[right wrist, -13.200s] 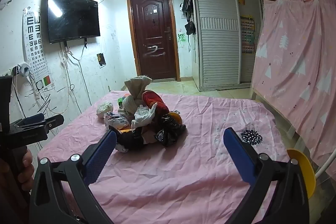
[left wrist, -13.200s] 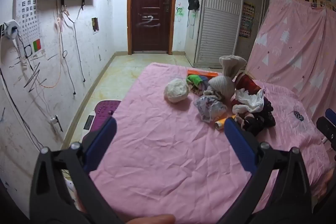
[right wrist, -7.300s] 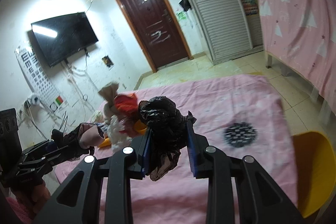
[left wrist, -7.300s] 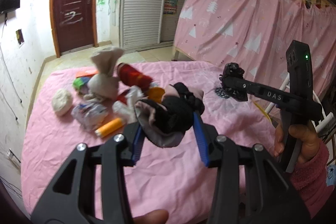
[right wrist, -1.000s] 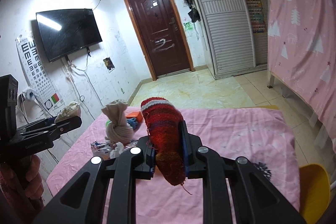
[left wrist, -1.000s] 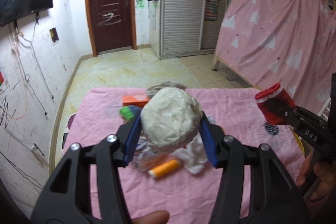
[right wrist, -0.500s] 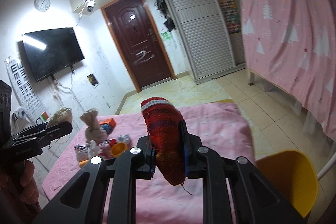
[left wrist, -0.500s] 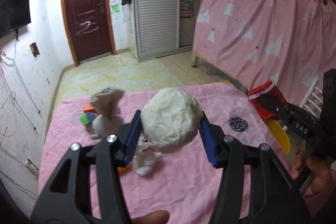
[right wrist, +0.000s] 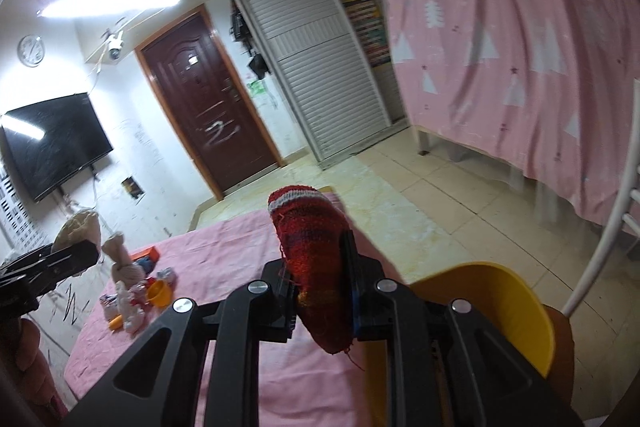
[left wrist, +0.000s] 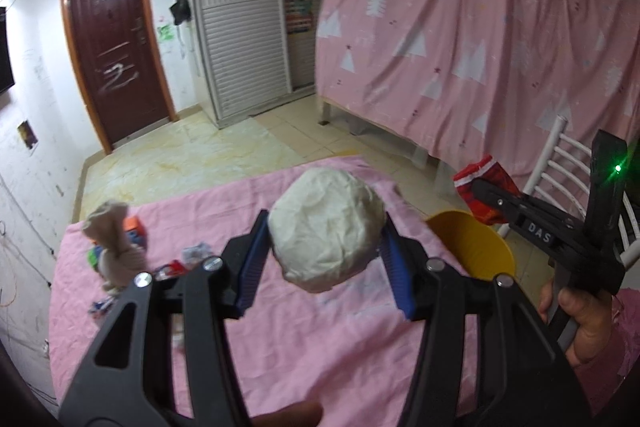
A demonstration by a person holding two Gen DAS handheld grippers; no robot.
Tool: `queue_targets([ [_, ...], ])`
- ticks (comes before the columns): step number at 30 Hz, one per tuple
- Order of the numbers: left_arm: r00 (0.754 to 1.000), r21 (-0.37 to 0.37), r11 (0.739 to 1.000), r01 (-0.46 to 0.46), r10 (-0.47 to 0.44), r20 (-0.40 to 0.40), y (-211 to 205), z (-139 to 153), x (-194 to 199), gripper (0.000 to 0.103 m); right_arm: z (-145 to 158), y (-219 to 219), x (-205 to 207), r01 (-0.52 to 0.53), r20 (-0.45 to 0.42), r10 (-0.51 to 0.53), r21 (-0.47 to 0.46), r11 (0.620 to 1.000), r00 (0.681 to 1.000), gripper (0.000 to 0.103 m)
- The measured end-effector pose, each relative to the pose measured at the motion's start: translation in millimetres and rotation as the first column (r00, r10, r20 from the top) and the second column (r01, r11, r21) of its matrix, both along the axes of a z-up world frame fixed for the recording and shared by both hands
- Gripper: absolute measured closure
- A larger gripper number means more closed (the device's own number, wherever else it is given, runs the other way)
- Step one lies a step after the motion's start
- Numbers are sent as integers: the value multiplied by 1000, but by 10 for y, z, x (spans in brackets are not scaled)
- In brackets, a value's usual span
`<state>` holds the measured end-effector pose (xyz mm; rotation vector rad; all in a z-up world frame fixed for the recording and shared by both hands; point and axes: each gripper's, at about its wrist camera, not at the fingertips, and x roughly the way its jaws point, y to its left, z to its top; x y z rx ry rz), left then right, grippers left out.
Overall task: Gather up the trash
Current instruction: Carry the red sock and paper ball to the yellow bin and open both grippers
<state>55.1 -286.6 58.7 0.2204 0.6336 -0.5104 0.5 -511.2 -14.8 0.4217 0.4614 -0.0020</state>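
A pink wrinkled bedsheet [left wrist: 328,339] covers the bed in a small room with a dark brown door [left wrist: 116,39] and a pink tree-print curtain [left wrist: 480,47]. I am carrying 2 pieces of trash at once. My left gripper [left wrist: 324,239] is clamped on a crumpled off-white ball of paper [left wrist: 326,229], its blue pads pressing both sides. My right gripper [right wrist: 320,279] is squeezed tight on a red knitted sock with a white band [right wrist: 312,247], which hangs out below the jaws. Both are lifted clear of the sheet.

A second ago both cameras looked down the bed at the pile; now they have swung toward the bed's edge, and the round yellow plastic bin [right wrist: 516,303] fills the lower right of the right view, just beside the sock. In the left view it sits just past the paper ball. I judge the drop is close: the sock goes in first.

Still on the sheet, well apart from me, are a knotted beige cloth bundle [left wrist: 114,247], an orange cup [right wrist: 160,293] and small wrappers [left wrist: 196,253].
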Motion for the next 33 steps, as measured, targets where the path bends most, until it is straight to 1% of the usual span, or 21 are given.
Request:
queue_targets([
  [3, 1000, 8, 1000, 24, -24, -5, -158, -21, -26, 52, -59, -170, -40, 23, 2, -23, 34, 999, 1000, 90],
  [6, 999, 20, 999, 48, -48, -2, -298, -46, -54, 52, -103, -284, -57, 44, -1, -44, 48, 998, 999, 90],
  [13, 996, 33, 996, 88, -87, -14, -567, -70, -36, 52, -173, -427, -60, 84, -16, -83, 60, 995, 996, 88],
  [16, 994, 39, 994, 106, -105, -28, -663, -110, -44, 52, -211, -481, -52, 94, -29, -92, 71, 993, 995, 81],
  [18, 993, 46, 992, 116, -115, -36, -748, -138, -51, 52, -229, -520, -59, 108, -35, -106, 81, 991, 994, 70],
  [19, 992, 48, 992, 119, -117, -38, -762, -146, -49, 52, -231, -540, -58, 113, -34, -111, 87, 990, 993, 58],
  [20, 992, 50, 991, 123, -121, -42, -785, -159, -48, 52, -231, -560, -75, 120, -27, -118, 93, 988, 993, 50],
  [21, 991, 51, 991, 127, -125, -45, -808, -168, -45, 52, -226, -571, -90, 125, -22, -124, 96, 987, 992, 48],
  [27, 985, 52, 986, 161, -157, -71, -1017, -204, -41, 52, -159, -801, -273, 194, 34, -200, 141, 971, 979, 47],
  [32, 978, 37, 978, 204, -201, -63, -1267, -152, -30, 52, -152, -1029, -442, 252, 59, -267, 183, 950, 962, 42],
  [33, 976, 40, 976, 214, -212, -59, -1331, -138, -30, 47, -153, -1068, -463, 261, 62, -277, 188, 947, 959, 42],
])
